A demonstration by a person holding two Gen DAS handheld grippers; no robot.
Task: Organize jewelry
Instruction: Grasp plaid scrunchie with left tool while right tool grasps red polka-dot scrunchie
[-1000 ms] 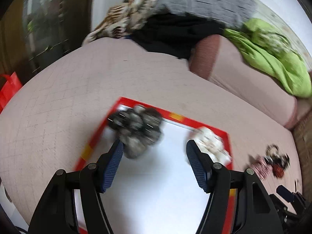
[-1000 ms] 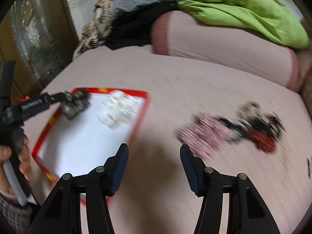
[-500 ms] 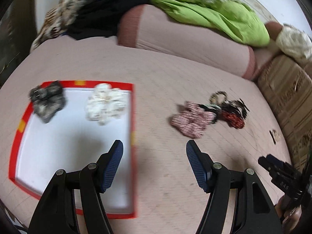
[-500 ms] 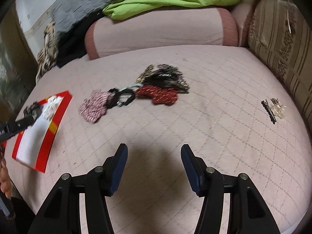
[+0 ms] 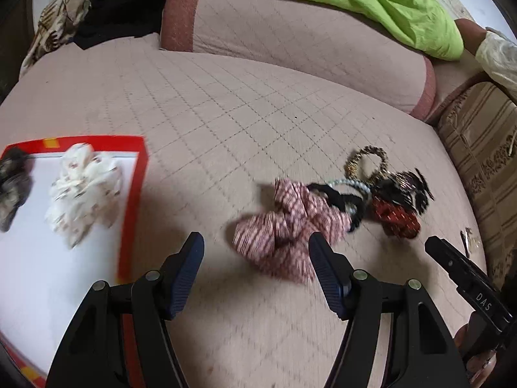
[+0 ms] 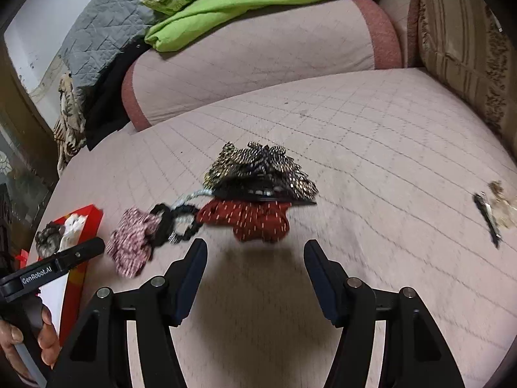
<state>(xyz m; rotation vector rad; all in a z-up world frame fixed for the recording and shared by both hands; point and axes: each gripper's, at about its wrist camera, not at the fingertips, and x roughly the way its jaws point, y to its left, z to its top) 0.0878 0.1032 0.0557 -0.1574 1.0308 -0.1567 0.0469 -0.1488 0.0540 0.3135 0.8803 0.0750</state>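
On a pink quilted bed lies a pile of hair accessories: a pink checked scrunchie (image 5: 287, 226) (image 6: 132, 242), a black hair tie (image 5: 342, 199) (image 6: 174, 223), a dark red scrunchie (image 5: 395, 218) (image 6: 255, 220) and a black-and-gold glittery piece (image 6: 258, 168). My left gripper (image 5: 257, 258) stands open just in front of the pink scrunchie, nothing between its fingers. My right gripper (image 6: 255, 260) hovers before the red scrunchie, its jaws opening and empty. A red-rimmed white tray (image 5: 132, 200) (image 6: 93, 213) at left holds a cream scrunchie (image 5: 80, 190) and a dark one (image 5: 11, 184).
A long pink bolster (image 5: 290, 32) (image 6: 258, 51) with a green blanket (image 5: 371, 0) lies behind. A striped cushion (image 5: 484, 161) lies to the right. Small clips and a hairpin (image 6: 494, 210) lie at the right of the bed. A hand (image 6: 22, 339) holds the other gripper.
Both grippers swung right from the tray toward the accessory pile and came lower and closer. The dark scrunchie that lay between my left fingers a second ago now rests in the tray. The right jaws spread wider.
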